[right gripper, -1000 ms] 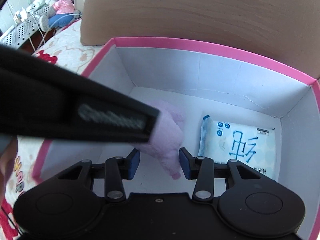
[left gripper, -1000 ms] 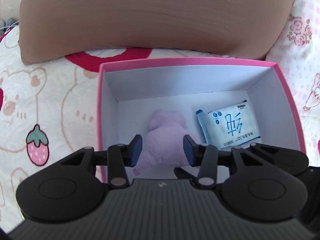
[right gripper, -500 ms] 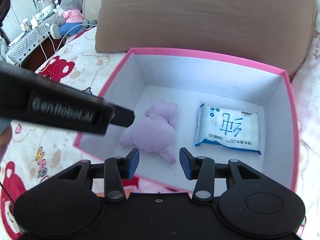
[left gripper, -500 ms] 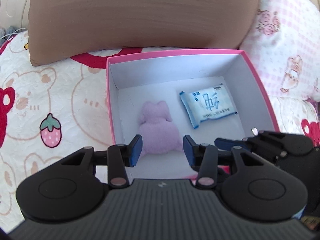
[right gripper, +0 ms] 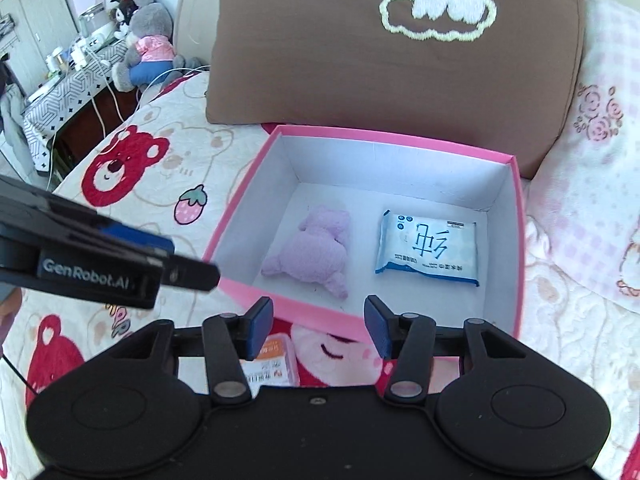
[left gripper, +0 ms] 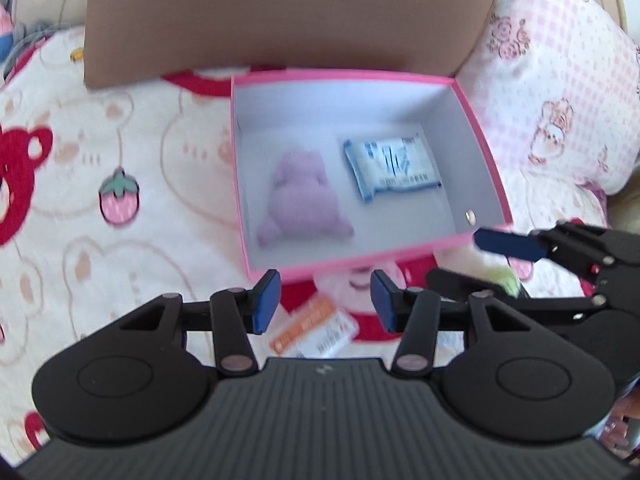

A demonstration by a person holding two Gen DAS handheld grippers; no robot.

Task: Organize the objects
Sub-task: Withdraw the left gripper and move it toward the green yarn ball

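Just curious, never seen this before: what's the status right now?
Left gripper, right gripper: jaws empty, just opening. Purple plush toy lies in pink cardboard box. Nothing blocking.

The orange packet (right gripper: 272, 364) is lying mostly hidden behind the right gripper (right gripper: 318, 326), its print too small to read. In the left wrist view, motion blur is smearing the tissue pack (left gripper: 392, 168) lettering.
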